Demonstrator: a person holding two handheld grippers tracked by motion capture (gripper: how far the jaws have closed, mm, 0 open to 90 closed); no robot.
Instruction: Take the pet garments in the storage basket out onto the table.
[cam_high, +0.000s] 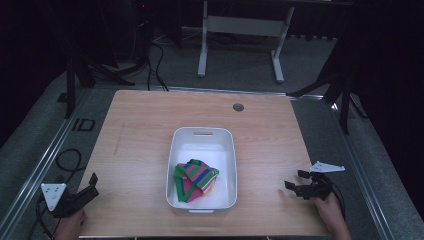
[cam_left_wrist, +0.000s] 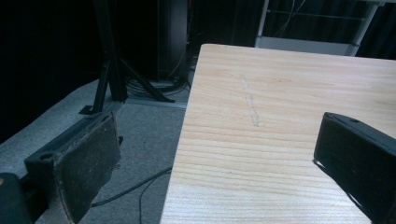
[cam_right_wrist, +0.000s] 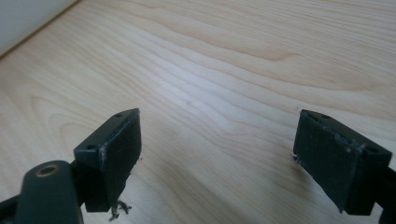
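A white plastic bin (cam_high: 229, 150) stands in the middle of the wooden table (cam_high: 140, 130). Inside it lies a folded cloth (cam_high: 195, 178) striped in green, pink, blue and orange. My left gripper (cam_high: 93, 183) hovers at the table's front left corner, open, jaws empty. Its own view has the gripper (cam_left_wrist: 219, 158) straddling the table's left edge, one jaw over the floor. My right gripper (cam_high: 296, 180) rests low over the table near the front right, open and empty, pointing toward the bin. In its own view the gripper (cam_right_wrist: 217, 154) frames bare wood.
A round cable grommet (cam_high: 238, 107) sits near the table's far edge. A white desk frame (cam_high: 240, 30) stands beyond the table. Black stand legs (cam_high: 95, 70) and cables (cam_high: 67, 160) lie on the grey floor at the left; another stand (cam_high: 340, 90) is at the right.
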